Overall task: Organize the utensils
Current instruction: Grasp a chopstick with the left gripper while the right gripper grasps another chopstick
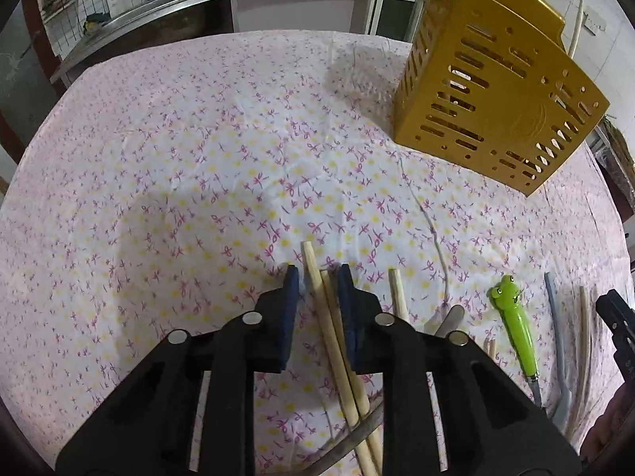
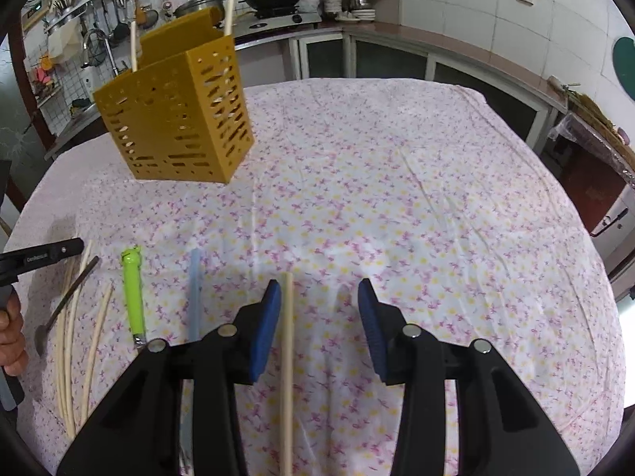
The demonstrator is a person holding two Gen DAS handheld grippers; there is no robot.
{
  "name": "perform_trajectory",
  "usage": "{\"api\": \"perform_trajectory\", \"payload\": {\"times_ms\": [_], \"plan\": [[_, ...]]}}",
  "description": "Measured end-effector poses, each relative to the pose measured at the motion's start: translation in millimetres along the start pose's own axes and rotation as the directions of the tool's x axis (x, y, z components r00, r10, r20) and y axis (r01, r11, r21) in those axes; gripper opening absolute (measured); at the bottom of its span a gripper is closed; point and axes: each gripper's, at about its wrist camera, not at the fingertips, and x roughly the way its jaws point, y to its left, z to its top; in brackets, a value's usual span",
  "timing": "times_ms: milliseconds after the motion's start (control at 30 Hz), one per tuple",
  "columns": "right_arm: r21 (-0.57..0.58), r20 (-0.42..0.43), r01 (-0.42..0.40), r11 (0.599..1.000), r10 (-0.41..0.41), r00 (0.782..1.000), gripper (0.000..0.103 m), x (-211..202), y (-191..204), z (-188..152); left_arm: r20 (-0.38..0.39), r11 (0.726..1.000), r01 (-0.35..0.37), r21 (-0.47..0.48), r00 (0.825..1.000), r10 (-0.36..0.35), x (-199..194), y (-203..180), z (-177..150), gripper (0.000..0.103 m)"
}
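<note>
Two pale wooden chopsticks lie side by side on the floral-clothed surface, slim round rods whose long axes run away from the camera, tips leaning slightly left. They sit between the left gripper's blue pads, whose jaws stand narrow; contact is unclear. The right gripper is spread wide, one chopstick lying beside its left pad, pointing straight ahead. A yellow slotted holder stands beyond.

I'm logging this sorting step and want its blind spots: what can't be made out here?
- Left wrist view: whether the left tool presses the two chopsticks; their lower ends run off the bottom edge.
- Right wrist view: the chopstick bottom end, cut by the frame.
- Both views: the yellow holder contents, hidden by its walls.
</note>
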Motion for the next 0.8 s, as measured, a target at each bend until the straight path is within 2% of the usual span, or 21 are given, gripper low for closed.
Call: {"api": "perform_trajectory", "payload": {"times_ms": [100,167,300,367,433,800], "plan": [[-0.026,-0.01,-0.007,1.0,0.006,1.0,0.039,4,9,0,-0.001,1.0,0.002,-0.003,1.0,-0.002,2,2,3,0.012],[-0.038,-0.027,-0.007,0.999,0.006,1.0,0.035,8,14,-1,0.001,1.0,-0.001,0.012,1.0,0.001,3,0,4,0.01],[-0.058,-0.073,0.006,0.998,-0.01,0.997,0.021,20,18,-7,0.008,1.0,0.009,0.018,1.0,-0.009,3,0,1,0.004],[-0.068,-0.07,0.009,0.998,-0.014,0.997,0.018,22,19,-9,0.011,1.0,0.016,0.026,1.0,-0.016,4,-1,-1,0.004],[-0.068,-0.072,0.0,0.998,-0.005,0.997,0.007,22,19,-9,0.017,0.999,0.03,0.029,0.999,-0.031,4,1,-2,0.004],[-0.039,-0.044,-0.024,0.999,0.022,0.999,0.006,12,9,-1,0.046,0.997,0.075,0.005,0.996,-0.075,-8,21,5,0.004]]}}
